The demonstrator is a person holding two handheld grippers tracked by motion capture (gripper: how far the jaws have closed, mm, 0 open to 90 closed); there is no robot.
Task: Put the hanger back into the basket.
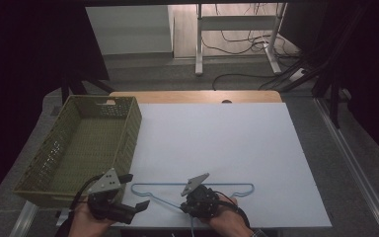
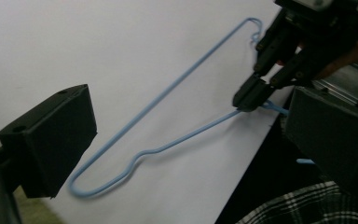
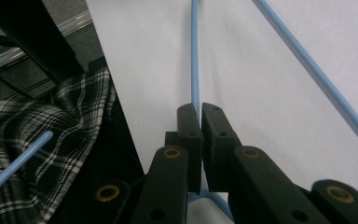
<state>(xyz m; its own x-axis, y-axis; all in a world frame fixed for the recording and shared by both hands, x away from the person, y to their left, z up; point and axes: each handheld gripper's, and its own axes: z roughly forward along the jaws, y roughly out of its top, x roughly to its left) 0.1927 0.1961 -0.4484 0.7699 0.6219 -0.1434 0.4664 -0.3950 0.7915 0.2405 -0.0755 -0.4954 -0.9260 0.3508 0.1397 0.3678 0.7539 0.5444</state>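
White tabletop [image 1: 217,143], green basket [image 1: 128,129] at left | blue hanger [image 1: 227,186] flat near front edge | right gripper [image 2: 246,101] clamped on its wire | left gripper [image 1: 140,206] spread wide, empty (hovering close) | likely step: lifting; next needs steady raise.

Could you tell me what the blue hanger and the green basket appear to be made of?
The blue hanger looks like thin metal wire with a smooth light-blue coating, judging by its slim, evenly bent outline; the right gripper is shut on it. The green basket looks like matte moulded plastic, given its perforated lattice walls.
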